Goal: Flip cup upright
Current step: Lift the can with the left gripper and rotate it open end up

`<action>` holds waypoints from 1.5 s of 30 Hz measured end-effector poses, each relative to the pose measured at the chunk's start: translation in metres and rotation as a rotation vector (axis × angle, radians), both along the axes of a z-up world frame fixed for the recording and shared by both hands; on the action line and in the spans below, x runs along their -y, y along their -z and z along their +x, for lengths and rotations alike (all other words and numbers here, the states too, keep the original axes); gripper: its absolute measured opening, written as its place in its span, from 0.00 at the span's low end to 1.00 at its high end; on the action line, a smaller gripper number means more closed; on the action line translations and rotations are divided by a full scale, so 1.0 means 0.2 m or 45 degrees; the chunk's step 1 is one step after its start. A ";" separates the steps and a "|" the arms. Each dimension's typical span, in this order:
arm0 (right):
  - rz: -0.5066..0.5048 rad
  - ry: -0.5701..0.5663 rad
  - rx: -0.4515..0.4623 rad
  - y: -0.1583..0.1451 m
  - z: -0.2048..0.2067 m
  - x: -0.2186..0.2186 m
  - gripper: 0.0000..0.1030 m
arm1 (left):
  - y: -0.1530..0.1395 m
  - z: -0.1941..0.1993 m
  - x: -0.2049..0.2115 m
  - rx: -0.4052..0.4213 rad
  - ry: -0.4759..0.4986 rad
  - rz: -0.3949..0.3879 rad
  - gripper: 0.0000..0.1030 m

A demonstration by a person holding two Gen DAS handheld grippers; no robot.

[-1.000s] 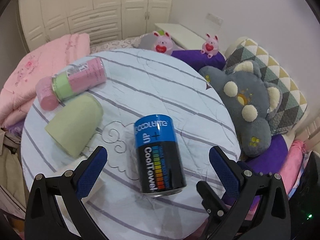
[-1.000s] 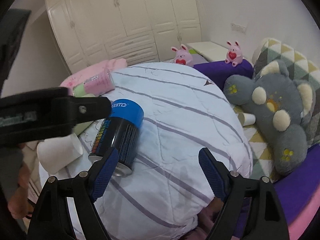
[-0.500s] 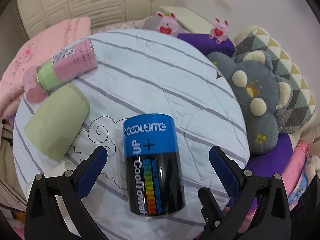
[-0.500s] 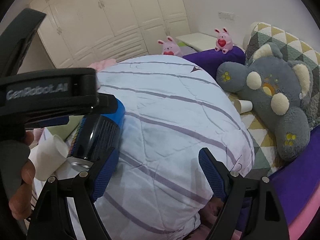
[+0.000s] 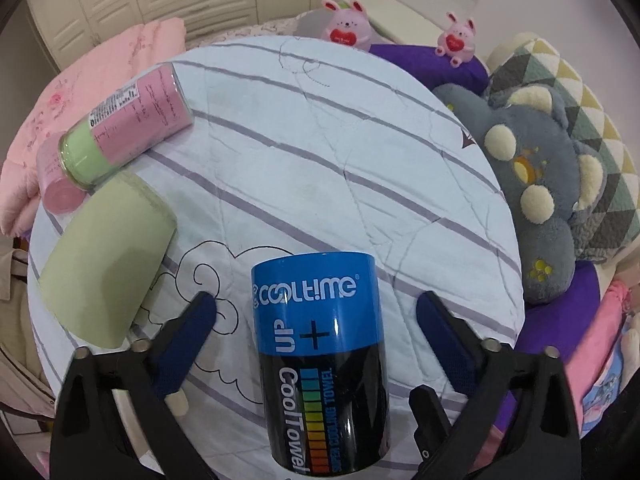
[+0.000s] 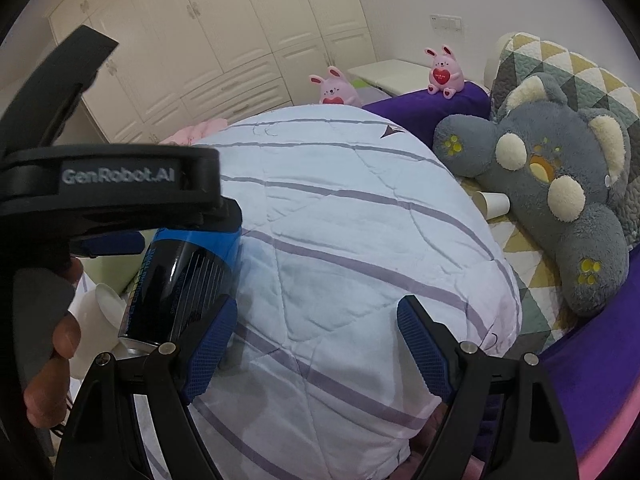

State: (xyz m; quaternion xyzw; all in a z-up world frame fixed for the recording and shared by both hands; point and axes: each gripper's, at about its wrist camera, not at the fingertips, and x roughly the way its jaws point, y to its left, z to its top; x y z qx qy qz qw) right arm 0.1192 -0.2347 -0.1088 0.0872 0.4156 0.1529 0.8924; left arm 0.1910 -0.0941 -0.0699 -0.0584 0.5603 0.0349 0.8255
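Closest in, the left tongs (image 5: 316,320) gape wide, blue pads either side of the blue-and-black cylindrical "CoolTime" can-shaped cup (image 5: 320,360), neither pad touching it as far as the wrist view shows. The cup lies on its side on the white quilted cloth with purple stripes (image 5: 320,140) that covers the round counter, blue end pointing away, metal-rimmed end toward the camera. This looks like the approach step: lined up, not yet gripped. Next call, I'd judge, is to close on the barrel, then swing it up onto one end.

The right tongs (image 6: 312,344) also stand wide apart, holding nothing, hovering over bare cloth just beside the cup.

Further left lies a pale green paper cup (image 5: 104,256) on its side, and beyond it a pink-and-green canister (image 5: 128,120), also lying down. A grey plush toy (image 5: 536,184) sits off the counter's right edge, with two small pink bunny toys (image 5: 348,34) farthest back.
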 end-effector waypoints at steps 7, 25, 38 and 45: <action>0.000 -0.005 -0.001 0.00 0.00 -0.02 0.81 | 0.02 0.00 -0.02 -0.018 0.006 -0.027 0.68; -0.011 -0.023 -0.003 0.00 0.01 -0.07 0.81 | -0.18 -0.08 -0.16 0.293 -0.041 -0.019 0.67; -0.040 -0.022 -0.001 0.01 0.03 -0.11 0.81 | -0.22 -0.15 -0.16 0.419 -0.003 0.066 0.67; -0.044 -0.038 0.008 0.00 0.01 -0.14 0.81 | -0.17 -0.06 -0.22 0.301 -0.080 -0.012 0.81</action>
